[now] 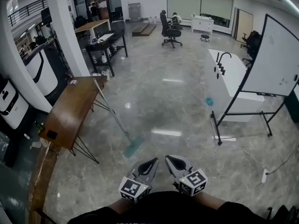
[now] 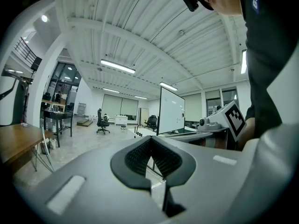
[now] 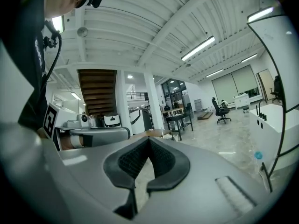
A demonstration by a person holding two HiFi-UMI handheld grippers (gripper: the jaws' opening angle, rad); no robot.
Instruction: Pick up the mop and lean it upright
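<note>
Reaching the mop (image 1: pixel 113 113) is judged to be the step in hand, since it is set apart from both grippers. Its thin handle is propped at a low slant against the far end of the wooden tabletop (image 1: pixel 70 111) on the left, and its teal head (image 1: pixel 133 146) is laid on the floor (image 1: pixel 187 106) a little beyond the gripper tips. The left gripper (image 1: pixel 152 164) and the right gripper (image 1: pixel 170 161) are held side by side near the person's body. Each is closed tip to tip with nothing between its pads. One gripper is best opened before the handle is approached, and its pads set squarely across the shaft around mid-length, where the slim rod can be clamped without rolling. The head is better left on the floor as a pivot while the handle is swung up towards vertical. The polished floor looks slippery, so the head may slide unless the shaft is steadied lower down by the second gripper. How the handle's top bears on the tabletop is too small to be settled. The head is blurred, and its joint to the shaft cannot be made out. Both gripper views are aimed across the room, so the mop is not clearly shown in either.
</note>
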